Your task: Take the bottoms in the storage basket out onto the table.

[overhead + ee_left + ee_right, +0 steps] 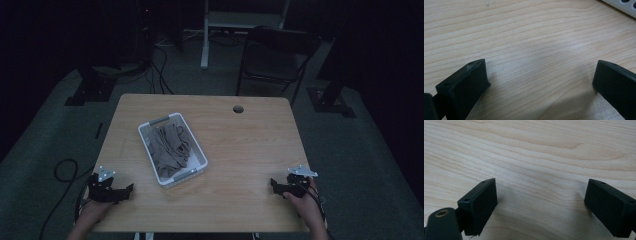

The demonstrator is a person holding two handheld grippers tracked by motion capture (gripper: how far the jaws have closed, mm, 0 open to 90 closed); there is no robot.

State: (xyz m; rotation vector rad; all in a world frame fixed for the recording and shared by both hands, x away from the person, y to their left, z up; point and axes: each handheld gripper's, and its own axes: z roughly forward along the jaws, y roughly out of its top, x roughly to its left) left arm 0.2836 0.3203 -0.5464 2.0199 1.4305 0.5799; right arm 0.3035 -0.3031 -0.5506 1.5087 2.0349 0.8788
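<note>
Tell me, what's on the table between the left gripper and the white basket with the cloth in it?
Nothing. In the high view, only bare wooden table lies between the left gripper and the white basket holding brown cloth.

My bench (240, 165) is a pale wooden top with rounded corners and a round cable hole (238, 109) near its far edge. A white basket (198, 150) sits on it, left of centre and turned at an angle, with brown cloth (170, 146) heaped inside. My left tool (131, 188) and right tool (273, 183) rest near the front corners, well apart from the basket.
</note>
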